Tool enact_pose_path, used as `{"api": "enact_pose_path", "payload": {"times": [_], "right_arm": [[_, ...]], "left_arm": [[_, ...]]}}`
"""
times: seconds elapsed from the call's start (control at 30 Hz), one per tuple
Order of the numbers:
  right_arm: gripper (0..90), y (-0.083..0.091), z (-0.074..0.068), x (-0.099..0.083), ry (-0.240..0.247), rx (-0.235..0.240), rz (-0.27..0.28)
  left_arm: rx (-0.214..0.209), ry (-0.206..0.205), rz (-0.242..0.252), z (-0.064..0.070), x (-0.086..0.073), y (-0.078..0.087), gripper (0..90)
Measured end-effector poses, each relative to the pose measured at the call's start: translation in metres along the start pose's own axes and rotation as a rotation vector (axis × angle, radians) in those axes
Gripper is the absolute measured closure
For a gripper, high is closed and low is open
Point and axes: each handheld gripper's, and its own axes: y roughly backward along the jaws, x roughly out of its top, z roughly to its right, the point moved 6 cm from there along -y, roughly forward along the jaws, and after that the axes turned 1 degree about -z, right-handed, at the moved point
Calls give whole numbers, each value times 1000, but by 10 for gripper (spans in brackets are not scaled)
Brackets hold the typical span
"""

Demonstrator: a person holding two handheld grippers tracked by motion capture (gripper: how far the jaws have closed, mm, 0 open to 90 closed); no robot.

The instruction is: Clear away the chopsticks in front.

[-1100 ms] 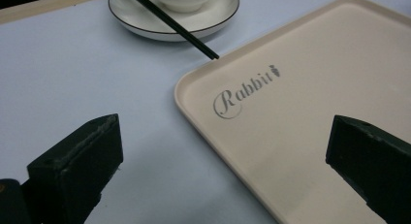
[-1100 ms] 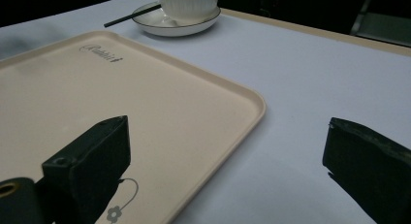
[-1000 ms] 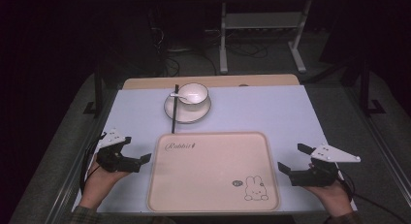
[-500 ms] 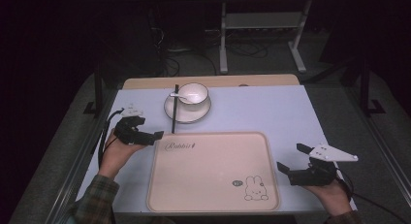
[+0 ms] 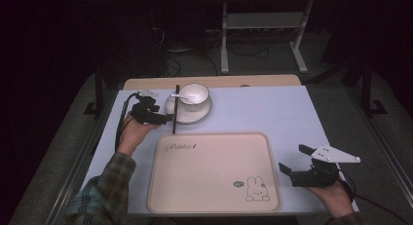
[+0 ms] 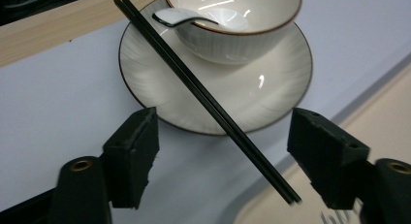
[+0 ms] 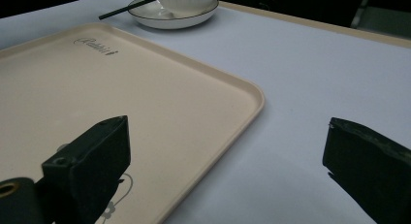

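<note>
Two black chopsticks (image 6: pixel 208 105) are lying across the saucer (image 6: pixel 271 83), their tips between the left gripper (image 6: pixel 223 158)'s spread jaws. From above, the right gripper (image 5: pixel 295 160) is hovering released beside the beige tray (image 5: pixel 214 174). Spoon (image 6: pixel 184 16) is resting in the bowl (image 6: pixel 237 20).

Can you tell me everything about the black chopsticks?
The chopsticks are a pair of thin, straight black sticks, smooth and lying side by side. They lie across the left edge of the white plate, beside the bowl, with their near ends reaching the tray's edge. The left tool is open around them, not touching.
</note>
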Motion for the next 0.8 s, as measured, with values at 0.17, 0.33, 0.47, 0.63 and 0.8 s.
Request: {"api": "enact_pose_path", "payload": {"times": [0.17,0.33,0.47,0.63,0.8], "right_arm": [[25,0,0,-1,-4,-5,1],[25,1,2,-1,-9,-9,3],[25,2,2,-1,-11,-10,5],[26,2,3,-1,-18,-12,11],[29,3,3,-1,-22,-14,13]], "left_arm": [[13,4,-14,-7,7,-15,353],[6,7,-36,-9,10,-26,414],[11,14,-56,-9,10,-38,450],[29,-4,-68,-6,12,-51,485],[51,-5,-90,-8,8,-58,537]]}}
